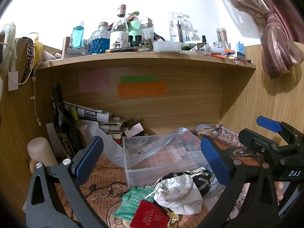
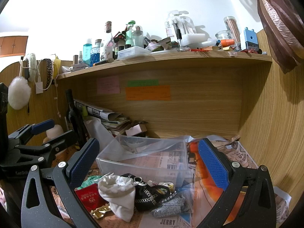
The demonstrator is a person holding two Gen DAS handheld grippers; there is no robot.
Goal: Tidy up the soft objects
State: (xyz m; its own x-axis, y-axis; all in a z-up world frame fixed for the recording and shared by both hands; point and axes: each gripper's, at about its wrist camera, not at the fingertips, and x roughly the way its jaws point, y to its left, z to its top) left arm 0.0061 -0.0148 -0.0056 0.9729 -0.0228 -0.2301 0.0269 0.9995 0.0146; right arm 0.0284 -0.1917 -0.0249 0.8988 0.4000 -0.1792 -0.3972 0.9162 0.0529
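Observation:
A pile of soft things lies on the paper-covered desk in front of a clear plastic box (image 1: 163,163) (image 2: 144,161). It holds a white drawstring pouch (image 1: 178,193) (image 2: 117,193), a red pouch (image 1: 150,216) (image 2: 88,195), a green striped cloth (image 1: 133,199), a black chained pouch (image 1: 201,180) (image 2: 150,195) and a grey knit piece (image 2: 171,206). My left gripper (image 1: 150,157) is open and empty above the pile. My right gripper (image 2: 150,161) is open and empty over it too, and shows at the right of the left wrist view (image 1: 269,129).
A dark wine bottle (image 1: 62,121) (image 2: 74,115), a beige cylinder (image 1: 40,152) and stacked papers (image 1: 98,117) crowd the back left. A wooden shelf (image 1: 144,60) (image 2: 163,58) loaded with bottles hangs overhead. Wooden walls close both sides.

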